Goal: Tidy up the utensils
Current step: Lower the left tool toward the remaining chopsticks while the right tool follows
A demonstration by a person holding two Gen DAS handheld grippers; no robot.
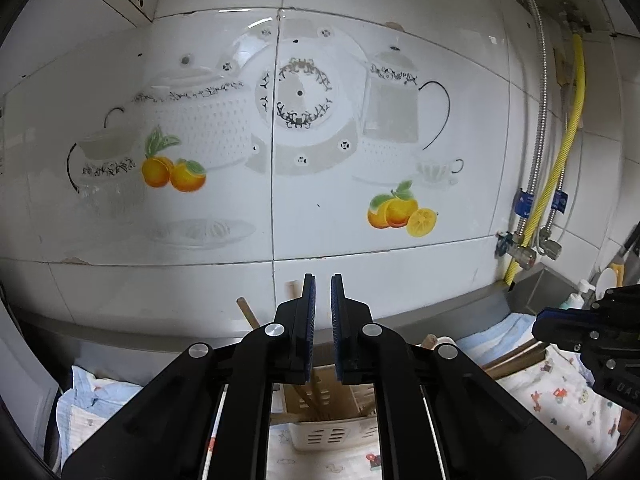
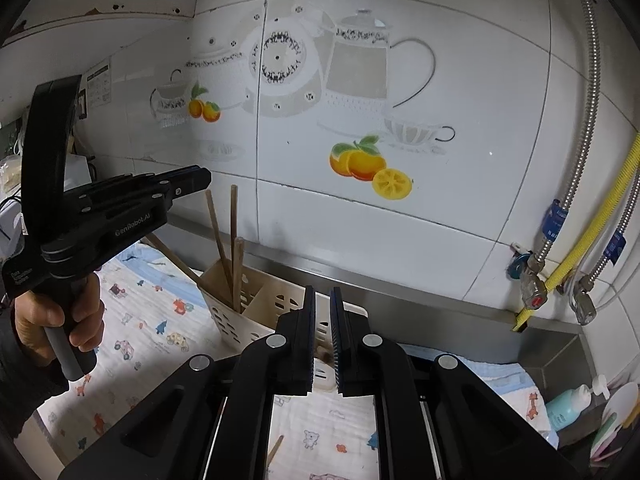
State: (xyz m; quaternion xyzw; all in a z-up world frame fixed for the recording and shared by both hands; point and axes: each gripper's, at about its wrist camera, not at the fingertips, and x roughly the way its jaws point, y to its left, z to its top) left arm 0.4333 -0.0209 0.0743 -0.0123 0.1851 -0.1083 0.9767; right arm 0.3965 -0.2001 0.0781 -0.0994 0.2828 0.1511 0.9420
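Observation:
A cream slotted utensil holder [image 2: 256, 308] stands on a patterned cloth by the tiled wall, with several wooden chopsticks [image 2: 233, 240] upright in its left compartment. It also shows under my left gripper in the left wrist view [image 1: 332, 432]. My left gripper [image 1: 323, 280] is raised above the holder, jaws nearly together with a narrow gap and nothing between them. It shows from the side in the right wrist view [image 2: 196, 180]. My right gripper [image 2: 322, 292] hovers to the right of the holder, jaws nearly together and empty. More wooden utensils [image 1: 516, 356] lie on the cloth.
The white cloth with cartoon prints [image 2: 152, 340] covers the steel counter. The tiled wall [image 2: 360, 208] rises just behind. Gas pipes and valves [image 2: 560, 272] fill the right corner. A teal pump bottle [image 2: 568, 404] stands at the right edge. A wooden stick [image 2: 275, 448] lies on the cloth.

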